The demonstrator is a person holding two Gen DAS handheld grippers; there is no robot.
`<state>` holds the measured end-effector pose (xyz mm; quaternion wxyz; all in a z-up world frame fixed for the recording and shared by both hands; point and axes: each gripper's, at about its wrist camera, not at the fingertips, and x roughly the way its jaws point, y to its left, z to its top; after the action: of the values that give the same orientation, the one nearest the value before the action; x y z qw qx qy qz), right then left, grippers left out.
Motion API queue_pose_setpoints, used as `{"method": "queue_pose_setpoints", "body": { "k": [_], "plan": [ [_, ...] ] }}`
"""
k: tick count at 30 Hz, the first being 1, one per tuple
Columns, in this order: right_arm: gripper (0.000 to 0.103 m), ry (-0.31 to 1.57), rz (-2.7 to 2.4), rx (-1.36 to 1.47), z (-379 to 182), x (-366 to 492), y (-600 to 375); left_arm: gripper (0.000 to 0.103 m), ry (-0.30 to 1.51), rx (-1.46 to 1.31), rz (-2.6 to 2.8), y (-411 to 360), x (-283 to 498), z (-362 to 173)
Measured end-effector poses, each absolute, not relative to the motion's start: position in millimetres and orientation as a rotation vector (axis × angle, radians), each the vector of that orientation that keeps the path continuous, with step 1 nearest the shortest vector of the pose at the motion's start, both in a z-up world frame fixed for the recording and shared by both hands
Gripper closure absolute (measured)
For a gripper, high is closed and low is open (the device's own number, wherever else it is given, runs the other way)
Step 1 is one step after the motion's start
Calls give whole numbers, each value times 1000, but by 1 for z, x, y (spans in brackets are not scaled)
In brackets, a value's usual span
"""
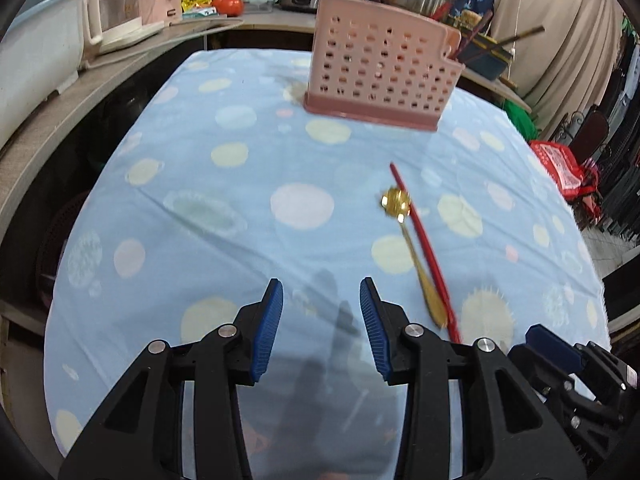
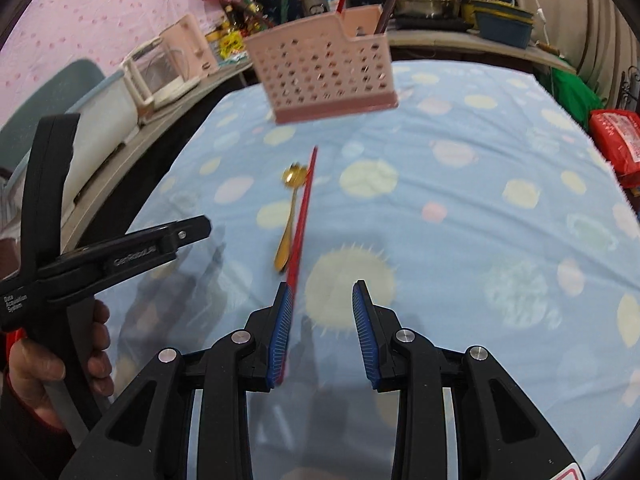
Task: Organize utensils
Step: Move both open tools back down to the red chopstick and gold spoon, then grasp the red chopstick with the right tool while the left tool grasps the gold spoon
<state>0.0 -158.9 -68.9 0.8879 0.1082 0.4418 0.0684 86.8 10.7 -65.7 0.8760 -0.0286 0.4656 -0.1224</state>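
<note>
1. Utensils first: a gold spoon (image 2: 289, 216) and a red chopstick (image 2: 303, 216) lie side by side on the blue spotted tablecloth (image 2: 460, 168), on my side of the pink perforated holder (image 2: 324, 76) and well apart from it.
2. Both point roughly toward the holder, the spoon's bowl at the holder end, the chopstick just right of it and apparently touching along the handle.
3. My right gripper (image 2: 320, 332) is spread wide, nothing in it; its left pad (image 2: 280, 336) sits right at the chopstick's near end, so I judge I'm lining up to pinch that stick first.
4. My left gripper (image 1: 320, 328) hangs wide and empty too, off to the spoon's left, probably waiting its turn.
5. Holder stands upright at the cloth's far side, with what look like red sticks poking out of its back compartment.
6. Spoon looks shiny, slim, slippery; chopstick thin and flat to the cloth, tricky to lift.
</note>
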Motion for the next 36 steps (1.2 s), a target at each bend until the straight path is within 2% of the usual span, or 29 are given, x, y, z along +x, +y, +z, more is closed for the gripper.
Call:
{"method": "queue_pose_setpoints", "body": {
  "k": [8, 17, 20, 23, 32, 33, 36],
  "plan": [
    [73, 948, 184, 204, -78, -7, -142, 65, 1004, -52, -250, 16, 71, -79],
    [82, 975, 195, 190, -85, -6, -134, 65, 1005, -33, -253, 14, 64, -82],
    [86, 986, 187, 187, -90, -4, -134, 65, 1006, -30, -257, 14, 64, -82],
    [95, 985, 173, 186, -91, -4, -137, 65, 1007, -33, -267, 11, 64, -81],
    [96, 965, 115, 231, -90, -2, -157, 64, 1001, -25, -330, -8, 64, -75],
    [96, 963, 106, 238, -89, -2, -161, 63, 1002, -26, -341, -12, 65, -74],
    [96, 957, 78, 254, -89, -1, -172, 54, 999, -31, -368, -23, 67, -71]
  ]
}}
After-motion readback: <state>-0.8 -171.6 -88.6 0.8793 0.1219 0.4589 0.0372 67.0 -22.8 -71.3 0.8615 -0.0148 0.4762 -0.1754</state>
